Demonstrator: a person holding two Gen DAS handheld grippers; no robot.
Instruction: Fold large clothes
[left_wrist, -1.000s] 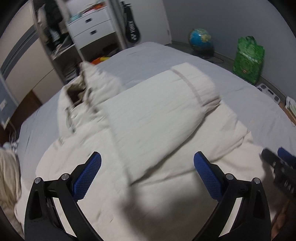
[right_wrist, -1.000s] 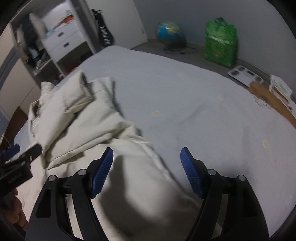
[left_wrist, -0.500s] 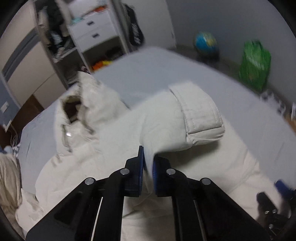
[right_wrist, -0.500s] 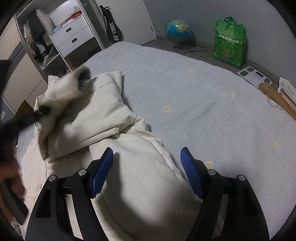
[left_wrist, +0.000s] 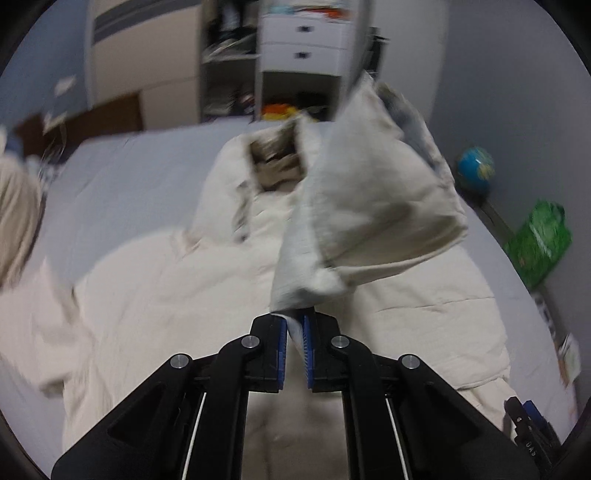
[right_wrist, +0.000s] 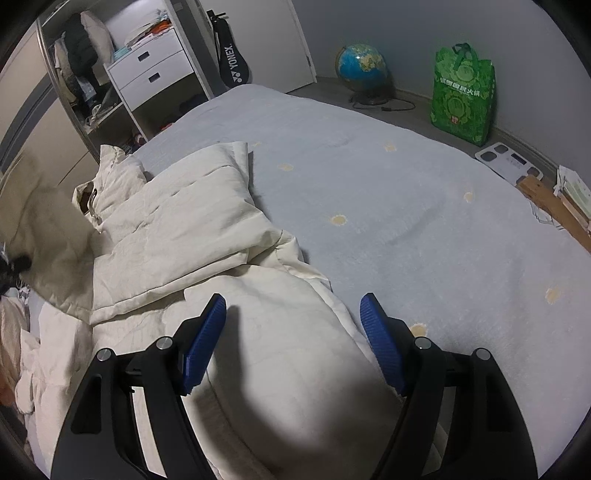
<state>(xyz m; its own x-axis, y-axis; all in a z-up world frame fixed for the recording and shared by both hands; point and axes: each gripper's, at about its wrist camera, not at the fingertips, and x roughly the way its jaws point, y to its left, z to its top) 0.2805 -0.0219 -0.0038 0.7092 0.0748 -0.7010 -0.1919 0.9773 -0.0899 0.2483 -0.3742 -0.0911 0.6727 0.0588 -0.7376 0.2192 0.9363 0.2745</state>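
Cream coat (left_wrist: 207, 295) on bed (right_wrist: 406, 192), sleeve (left_wrist: 369, 206) pinched in left hand-held gripper (left_wrist: 294, 332)

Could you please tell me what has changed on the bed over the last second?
The left gripper closed on the sleeve of the cream padded coat and lifted it off the coat's body, swinging it across. The right gripper stayed open above the coat's lower part; the grey bed sheet is unchanged.

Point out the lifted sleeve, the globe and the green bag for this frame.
lifted sleeve (left_wrist: 373, 206), left wrist view, on the middle of the raised cream panel.
globe (right_wrist: 362, 66), right wrist view, on the blue sphere.
green bag (right_wrist: 463, 94), right wrist view, on its printed front face.
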